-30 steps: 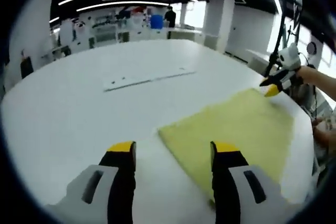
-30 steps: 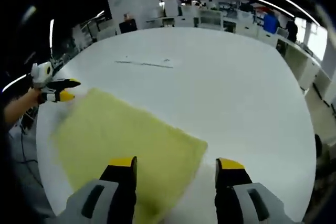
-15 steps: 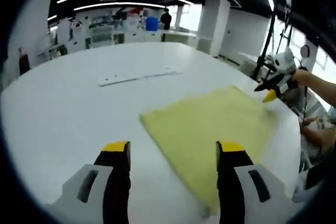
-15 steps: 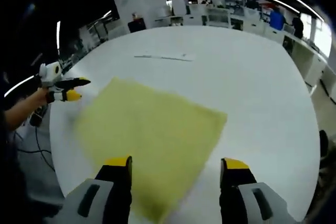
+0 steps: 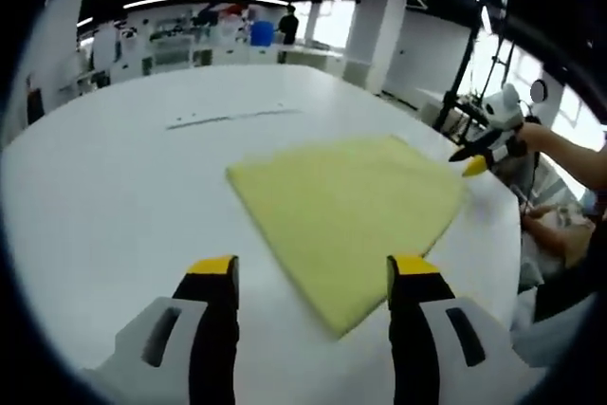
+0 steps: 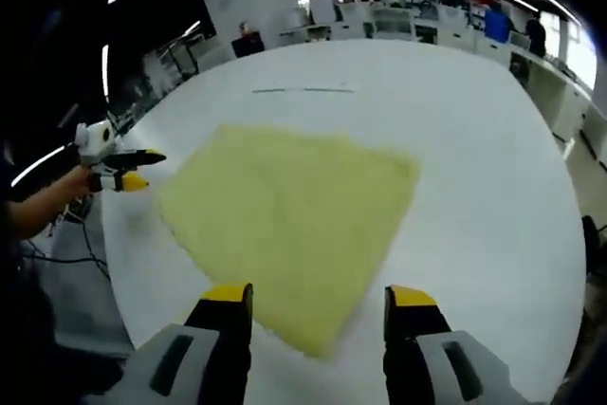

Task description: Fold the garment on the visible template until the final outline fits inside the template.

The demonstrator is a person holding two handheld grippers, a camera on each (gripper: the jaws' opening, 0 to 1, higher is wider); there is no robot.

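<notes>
A white counter point(image 5: 104, 187) carries a yellow garment point(image 5: 346, 206) lying flat. The left tool point(image 5: 308, 277) and right tool point(image 6: 318, 305), jaws wide and empty, hover just short of the garment's near corners.

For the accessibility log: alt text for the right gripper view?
A yellow garment lies flat on a white table, ahead of the open right gripper. The left gripper hovers beside the garment's far-left edge.
</notes>
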